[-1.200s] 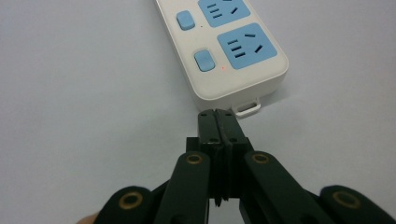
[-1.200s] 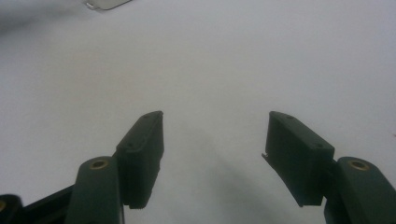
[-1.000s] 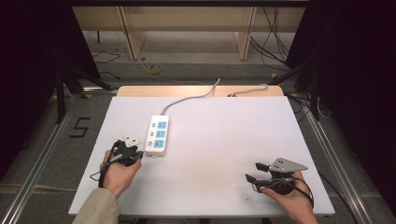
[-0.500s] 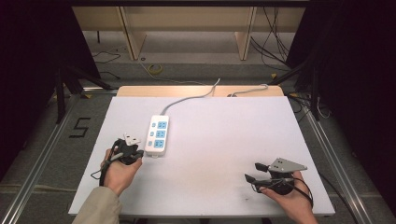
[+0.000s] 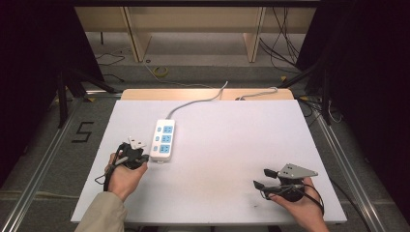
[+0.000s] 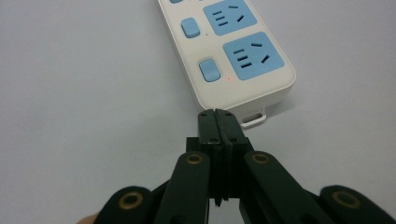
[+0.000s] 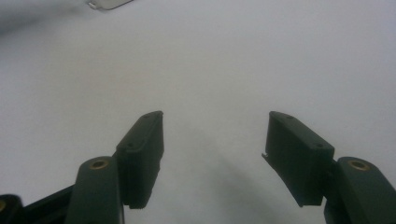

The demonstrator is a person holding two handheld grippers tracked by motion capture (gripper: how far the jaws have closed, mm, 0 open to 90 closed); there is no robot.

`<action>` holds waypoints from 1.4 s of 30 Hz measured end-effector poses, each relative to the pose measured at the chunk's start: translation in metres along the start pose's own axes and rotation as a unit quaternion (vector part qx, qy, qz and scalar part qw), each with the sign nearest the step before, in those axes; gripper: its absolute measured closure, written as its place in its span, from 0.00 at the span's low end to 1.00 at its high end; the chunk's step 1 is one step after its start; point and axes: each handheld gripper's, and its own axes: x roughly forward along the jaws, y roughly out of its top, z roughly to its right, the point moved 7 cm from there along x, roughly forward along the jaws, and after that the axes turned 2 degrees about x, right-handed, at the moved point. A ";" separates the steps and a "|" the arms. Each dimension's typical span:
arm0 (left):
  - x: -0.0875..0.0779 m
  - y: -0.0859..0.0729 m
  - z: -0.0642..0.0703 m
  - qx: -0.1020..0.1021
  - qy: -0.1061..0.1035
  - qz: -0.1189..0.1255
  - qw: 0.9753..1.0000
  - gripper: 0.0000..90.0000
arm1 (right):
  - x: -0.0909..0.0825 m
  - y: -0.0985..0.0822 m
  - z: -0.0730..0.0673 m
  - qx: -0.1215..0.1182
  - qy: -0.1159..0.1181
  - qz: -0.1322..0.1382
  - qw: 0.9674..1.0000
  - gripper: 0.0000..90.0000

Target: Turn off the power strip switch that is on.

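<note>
No change from a second ago: power strip [image 5: 163,141] left of frame centre, untouched. Left gripper [image 6: 218,122] clenched empty, just short of its near end. Right gripper [image 7: 212,140] splayed, lower right, idle. Work not begun.

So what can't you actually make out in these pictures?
- Power strip: in the left gripper view the top edge cuts off its far sockets; in the right gripper view just a blurred corner.
- Its cord: the far end drops behind the table in the high view.
- Switch markings: too small.
</note>
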 end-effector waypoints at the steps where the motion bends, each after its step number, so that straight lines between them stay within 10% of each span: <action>1: 0.001 0.000 0.000 0.001 0.000 -0.001 1.000 1.00 | 0.000 0.000 0.000 0.000 0.000 0.001 1.000 0.42; 42: 0.016 0.019 -0.011 0.001 0.013 -0.006 1.000 1.00 | -0.002 0.000 0.000 -0.003 -0.003 0.002 1.000 0.42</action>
